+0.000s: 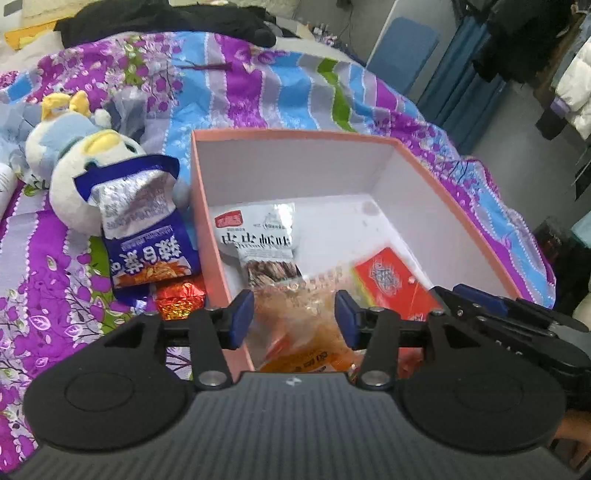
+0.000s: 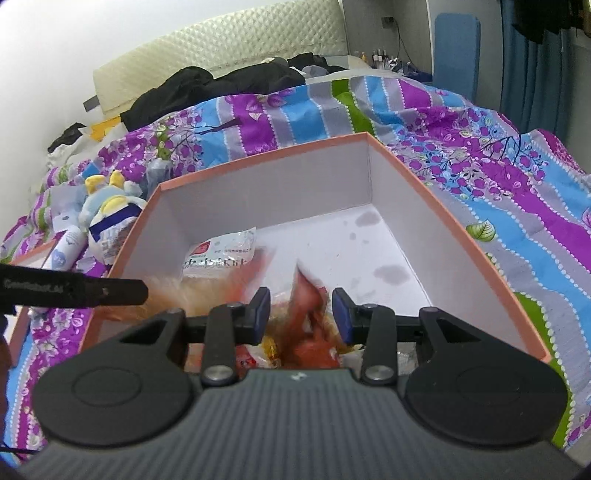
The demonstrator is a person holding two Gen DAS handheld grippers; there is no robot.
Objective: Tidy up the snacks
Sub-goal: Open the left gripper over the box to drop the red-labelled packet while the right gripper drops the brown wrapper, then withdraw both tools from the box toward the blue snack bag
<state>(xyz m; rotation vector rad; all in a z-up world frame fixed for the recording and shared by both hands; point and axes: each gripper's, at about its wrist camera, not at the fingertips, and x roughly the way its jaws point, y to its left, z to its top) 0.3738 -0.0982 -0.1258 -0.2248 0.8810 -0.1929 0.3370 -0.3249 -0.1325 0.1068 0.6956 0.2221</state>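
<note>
A purple, blue and green floral quilt point(image 1: 258, 85) covers the bed. A plush duck toy point(image 1: 74, 162) lies at left; black clothes point(image 1: 166, 22) are heaped at top, blue curtains point(image 2: 535, 66) upper right.

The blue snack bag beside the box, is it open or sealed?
Open: the blue snack bag is torn at the top, silver lining showing, lying outside the box.

Bright, even daylight. The edges curve like a fishbowl. Snack packets at the near end of the pink box point(image 2: 461, 229) look smeared and blurry.
</note>
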